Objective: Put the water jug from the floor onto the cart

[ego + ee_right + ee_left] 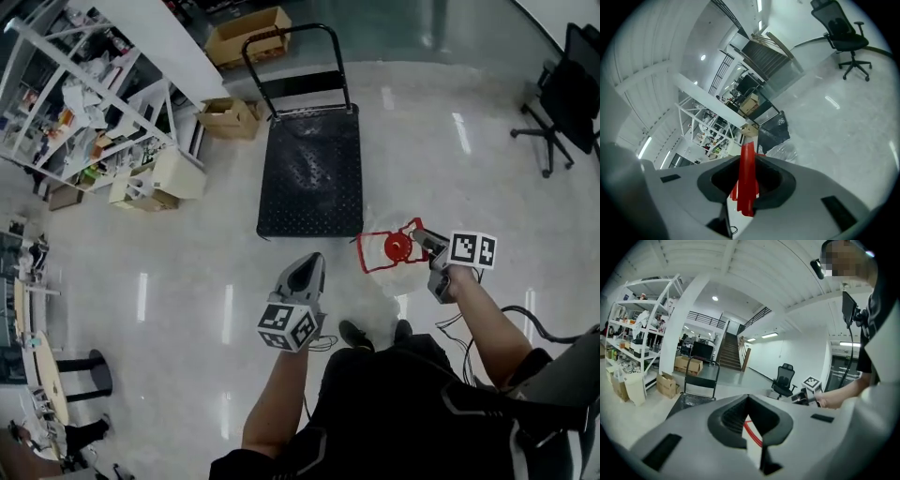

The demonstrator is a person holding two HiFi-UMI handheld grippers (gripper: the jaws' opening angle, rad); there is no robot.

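The water jug is clear with a red cap and a red carry handle. It hangs off the floor just right of the near right corner of the black platform cart. My right gripper is shut on the red handle, which runs as a red strip between its jaws; the clear jug body shows beyond. My left gripper is left of the jug, jaws together and holding nothing. In the left gripper view, the left gripper points towards the cart, and a bit of the red handle shows through its gap.
The cart's push handle stands at its far end. Cardboard boxes and white shelving lie to the left. An office chair is at the far right, a black stool at the near left. Cables trail by my right arm.
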